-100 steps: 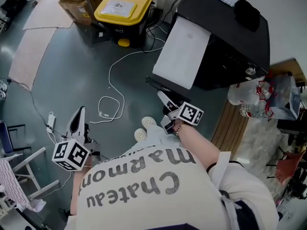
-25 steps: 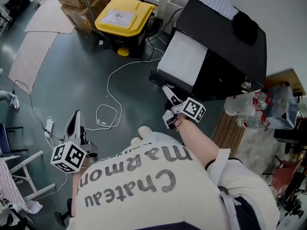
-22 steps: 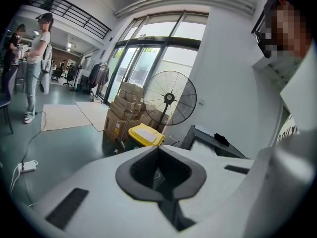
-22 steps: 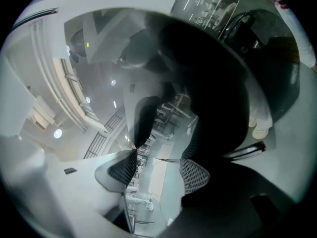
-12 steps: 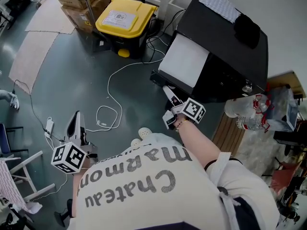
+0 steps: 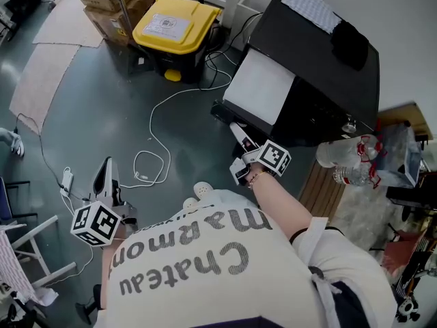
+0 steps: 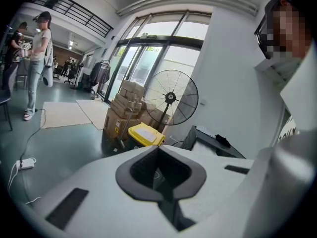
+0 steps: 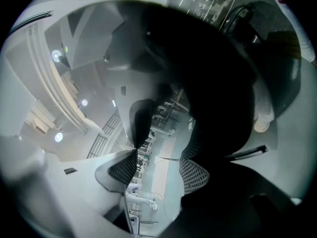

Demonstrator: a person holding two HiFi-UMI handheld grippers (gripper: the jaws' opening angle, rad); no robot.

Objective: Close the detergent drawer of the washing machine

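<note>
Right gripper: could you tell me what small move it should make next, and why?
Probably push the right gripper forward against the dark ledge jutting out at the washing machine's base, likely the drawer: its fingers stand apart, empty, close beside that ledge.

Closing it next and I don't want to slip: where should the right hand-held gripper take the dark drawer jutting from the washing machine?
Probably the front lip of the drawer, approached from the floor side with the right hand-held gripper, whose jaws stand apart. It juts as a low flat ledge from the washing machine, so an end-on hold lines up with pushing it in.
</note>
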